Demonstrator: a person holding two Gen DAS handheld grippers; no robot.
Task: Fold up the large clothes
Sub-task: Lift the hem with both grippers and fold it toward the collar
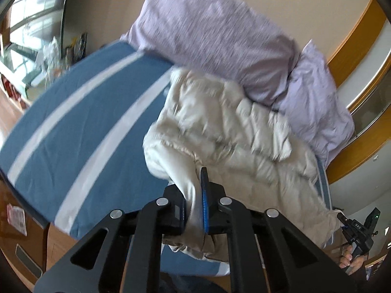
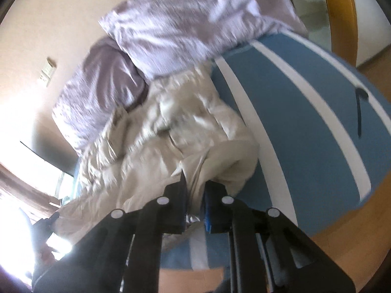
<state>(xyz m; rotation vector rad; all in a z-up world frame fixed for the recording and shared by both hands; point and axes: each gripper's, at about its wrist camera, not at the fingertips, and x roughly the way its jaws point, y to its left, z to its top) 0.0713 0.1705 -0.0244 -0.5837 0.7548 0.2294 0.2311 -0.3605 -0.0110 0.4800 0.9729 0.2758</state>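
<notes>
I have both claws clamped on the cream quilted puffer jacket [image 1: 220,127], which lies bunched on the blue bed sheet with white stripes [image 1: 73,127]: left gripper [image 1: 195,195] and right gripper [image 2: 195,195] each pinch an edge. I'd pull the two corners apart evenly before folding. Only the left view shows my other hand [image 1: 352,258]; only the right shows the wall switch [image 2: 47,72].

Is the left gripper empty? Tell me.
No: the left gripper is clamped on a bunch of the cream puffer jacket, fabric pinched between its fingers.
</notes>
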